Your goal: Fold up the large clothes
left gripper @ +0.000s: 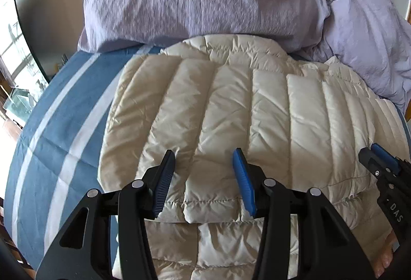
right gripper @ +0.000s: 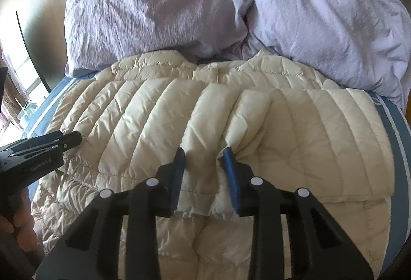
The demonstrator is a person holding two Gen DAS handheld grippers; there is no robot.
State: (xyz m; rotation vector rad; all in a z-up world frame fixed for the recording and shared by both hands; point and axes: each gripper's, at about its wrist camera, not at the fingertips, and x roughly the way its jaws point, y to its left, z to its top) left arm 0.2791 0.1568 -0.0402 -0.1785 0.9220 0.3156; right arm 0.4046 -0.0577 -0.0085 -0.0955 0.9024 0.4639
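Jacket: cream quilted puffer jacket lies spread and partly folded on the blue striped bed sheet, just below the lilac pillows.
Left hand-held gripper: jaws apart above the folded edge, pads clear of the fabric.
Right hand-held gripper: jaws drawn close, pinching a ridge of jacket between the pads.

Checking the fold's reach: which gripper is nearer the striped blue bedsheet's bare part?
Left. The left gripper hangs over the jacket beside the bedsheet; the right gripper pinches the jacket's middle.
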